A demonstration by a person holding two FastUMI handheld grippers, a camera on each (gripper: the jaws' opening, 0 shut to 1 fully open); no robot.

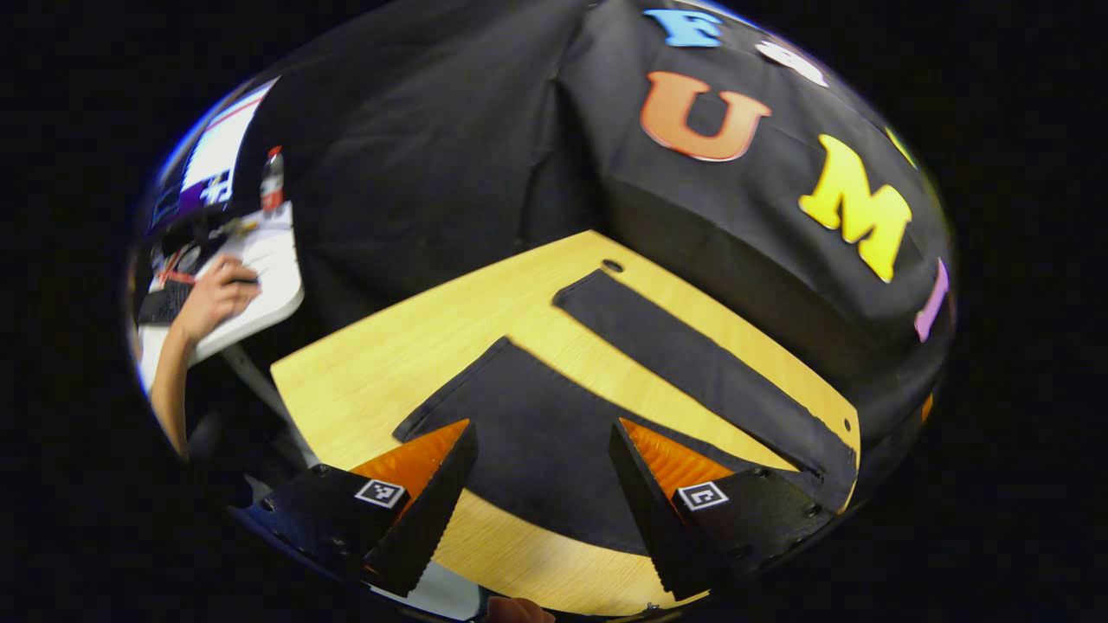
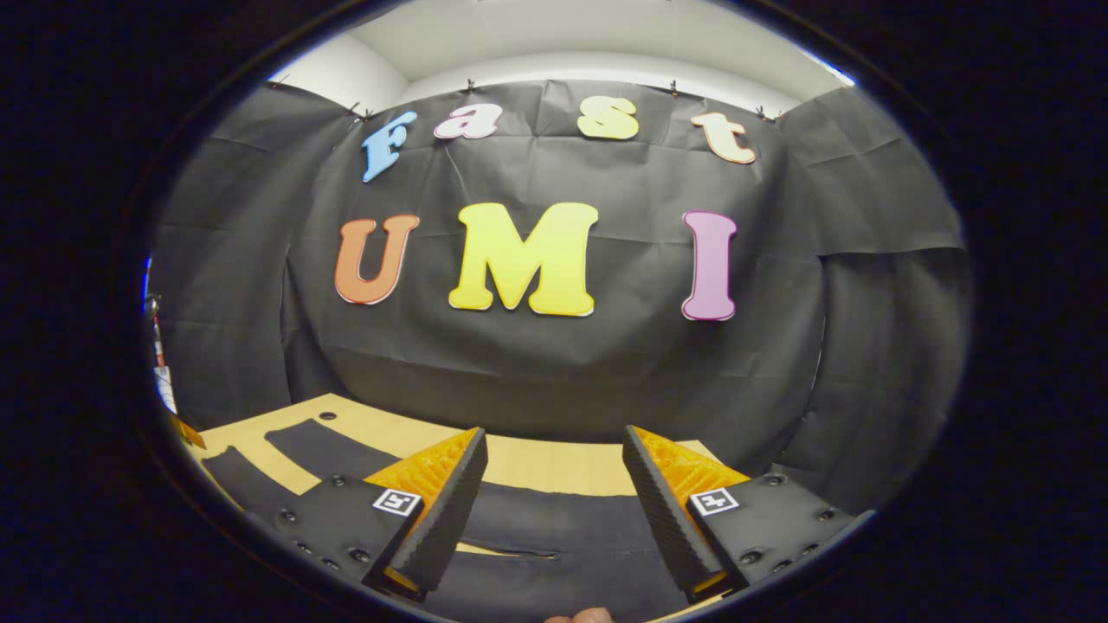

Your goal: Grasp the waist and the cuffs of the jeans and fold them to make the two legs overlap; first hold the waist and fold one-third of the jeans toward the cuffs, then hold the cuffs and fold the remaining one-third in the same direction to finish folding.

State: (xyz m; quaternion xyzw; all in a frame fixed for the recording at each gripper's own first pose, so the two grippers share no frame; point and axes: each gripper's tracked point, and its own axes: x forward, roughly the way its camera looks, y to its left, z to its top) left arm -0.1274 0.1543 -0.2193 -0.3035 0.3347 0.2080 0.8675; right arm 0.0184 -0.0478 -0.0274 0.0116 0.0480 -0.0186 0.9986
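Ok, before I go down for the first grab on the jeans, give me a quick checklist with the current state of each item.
1. Jeans spread flat on the table, legs apart: ok.
2. Legs overlapped yet: not ok, a strip of bare table shows between them.
3. Left gripper jaws open, nothing held: ok.
4. Right gripper jaws open, nothing held: ok.
5. Which end lies under each gripper: left is over one leg's cuff end; right cannot tell for sure.
6. Bystander's hand rests on a side desk, away from the jeans: ok.
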